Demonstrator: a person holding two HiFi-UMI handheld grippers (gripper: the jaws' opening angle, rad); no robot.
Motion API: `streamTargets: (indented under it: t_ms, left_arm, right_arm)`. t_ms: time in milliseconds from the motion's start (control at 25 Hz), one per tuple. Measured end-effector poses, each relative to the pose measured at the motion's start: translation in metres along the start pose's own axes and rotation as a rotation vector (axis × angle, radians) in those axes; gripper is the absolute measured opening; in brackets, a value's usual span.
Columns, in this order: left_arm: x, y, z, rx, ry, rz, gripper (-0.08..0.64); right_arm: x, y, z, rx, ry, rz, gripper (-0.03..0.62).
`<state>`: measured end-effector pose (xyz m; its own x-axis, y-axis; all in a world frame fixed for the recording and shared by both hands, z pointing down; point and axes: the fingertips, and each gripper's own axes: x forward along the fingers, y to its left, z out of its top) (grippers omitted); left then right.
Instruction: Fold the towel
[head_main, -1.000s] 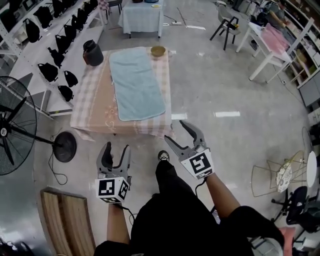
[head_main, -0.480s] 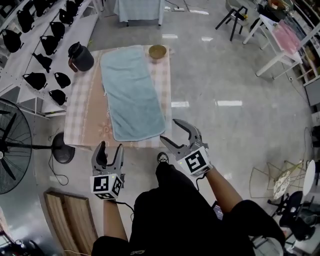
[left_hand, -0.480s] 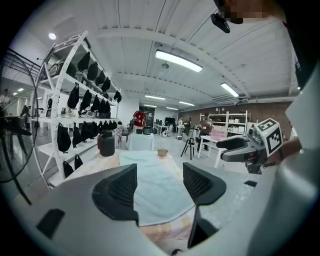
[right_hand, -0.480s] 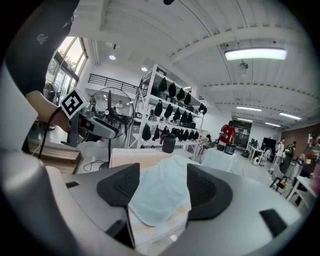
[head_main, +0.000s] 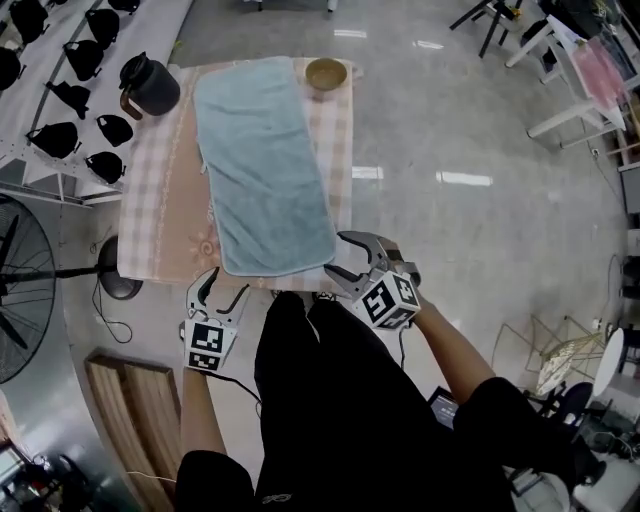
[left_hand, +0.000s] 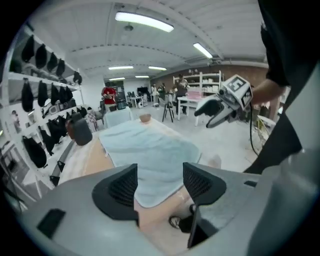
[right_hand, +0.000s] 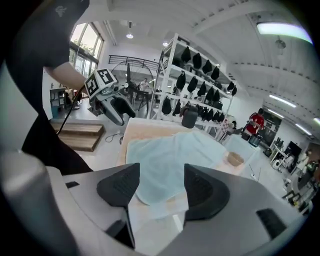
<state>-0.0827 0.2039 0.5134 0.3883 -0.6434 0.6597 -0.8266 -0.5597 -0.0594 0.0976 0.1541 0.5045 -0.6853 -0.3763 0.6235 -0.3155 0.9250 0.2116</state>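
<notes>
A light blue towel (head_main: 262, 160) lies spread flat and lengthwise on a low table with a pink checked cloth (head_main: 160, 210). Its near end reaches the table's front edge. The towel (left_hand: 150, 152) also shows ahead of the jaws in the left gripper view, and the towel (right_hand: 170, 160) in the right gripper view. My left gripper (head_main: 220, 291) hangs open just short of the table's front left edge. To the right of the towel's near corner, my right gripper (head_main: 352, 257) is open and empty. Neither touches the towel.
A dark jug (head_main: 150, 84) stands at the table's far left and a small wooden bowl (head_main: 326, 73) at its far right. Shelves with black bags (head_main: 70, 100) run along the left, with a fan (head_main: 25, 290) and a wooden pallet (head_main: 125, 420) nearer. White tables and chairs (head_main: 580, 70) stand far right.
I have walked closer to the table. Both grippers have come forward to its front edge, still open and empty. The towel has not moved.
</notes>
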Motion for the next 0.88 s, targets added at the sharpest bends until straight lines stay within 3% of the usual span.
streamTargets:
  t_ms: [200,560,680,880]
  left_arm:
    - [0.034,-0.005,-0.063,0.142,0.185,-0.103,0.270]
    - [0.068,0.011,-0.112,0.425,0.430,-0.256,0.270]
    - [0.076,0.008,-0.121,0.500,0.480,-0.314,0.268]
    - [0.086,0.014,-0.120,0.532,0.492,-0.347,0.261]
  right_arm:
    - [0.030,0.023,-0.042,-0.045,0.105,0.077,0.278]
    - [0.070,0.043,-0.079,-0.101,0.214,0.169,0.275]
    - [0.075,0.047,-0.088,-0.130,0.262,0.204,0.271]
    - [0.081,0.043,-0.096,-0.140,0.312,0.203,0.210]
